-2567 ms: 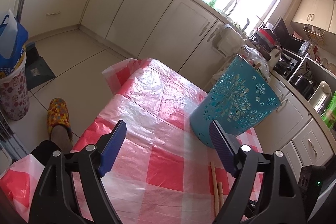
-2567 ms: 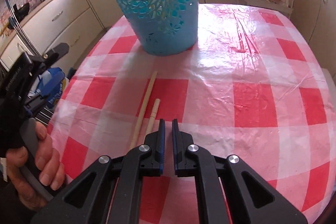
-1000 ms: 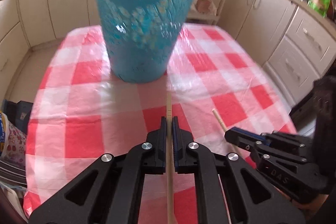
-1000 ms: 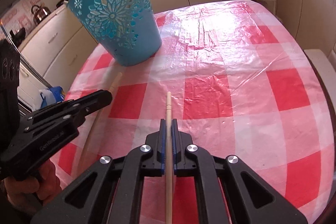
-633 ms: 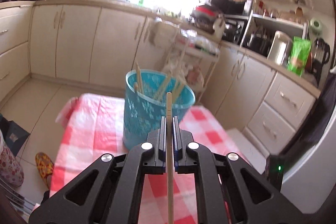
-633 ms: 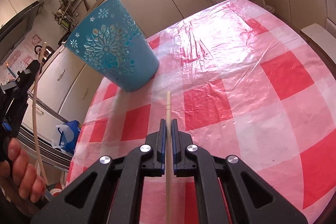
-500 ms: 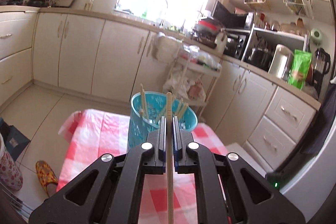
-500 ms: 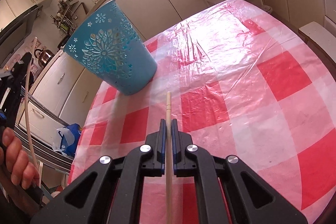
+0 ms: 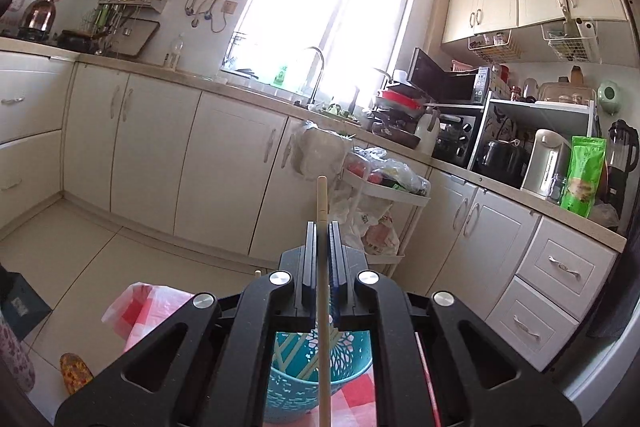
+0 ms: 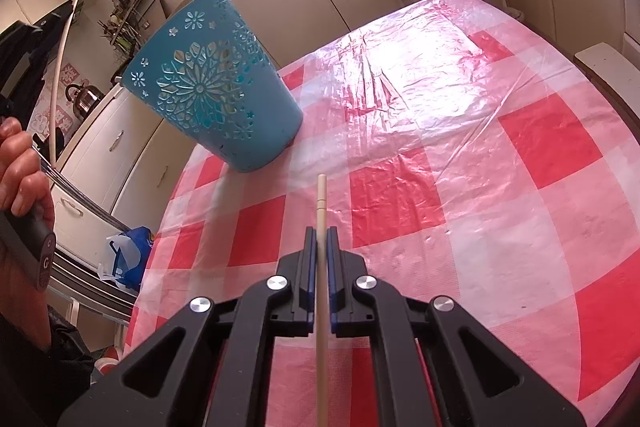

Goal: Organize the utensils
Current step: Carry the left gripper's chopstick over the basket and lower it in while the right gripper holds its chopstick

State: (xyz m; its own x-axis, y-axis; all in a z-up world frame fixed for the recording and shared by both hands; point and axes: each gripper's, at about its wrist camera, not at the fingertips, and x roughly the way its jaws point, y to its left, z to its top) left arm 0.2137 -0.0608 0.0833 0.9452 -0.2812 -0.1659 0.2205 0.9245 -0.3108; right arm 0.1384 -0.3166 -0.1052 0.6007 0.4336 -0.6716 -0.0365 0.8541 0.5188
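My left gripper [image 9: 321, 227] is shut on a wooden chopstick [image 9: 321, 199] and is raised high, pointing almost level across the kitchen. Below it, seen through the gripper frame, the blue cut-out basket [image 9: 320, 383] holds several chopsticks. In the right wrist view my right gripper [image 10: 319, 232] is shut on a second wooden chopstick [image 10: 321, 199], held over the red-checked tablecloth [image 10: 460, 155]. The blue basket [image 10: 212, 87] stands beyond it to the upper left. At the left edge a hand [image 10: 20, 163] holds the left tool with its chopstick [image 10: 60, 75] raised.
White kitchen cabinets [image 9: 224, 163] and a counter with a sink run behind the table. A white trolley with plastic bags [image 9: 380, 195] stands close to the table's far end. A slipper [image 9: 74, 373] lies on the tiled floor at left.
My left gripper has risen and tipped up with its chopstick, so the basket dropped from the middle of its view to below the jaws. The right gripper has kept about still.
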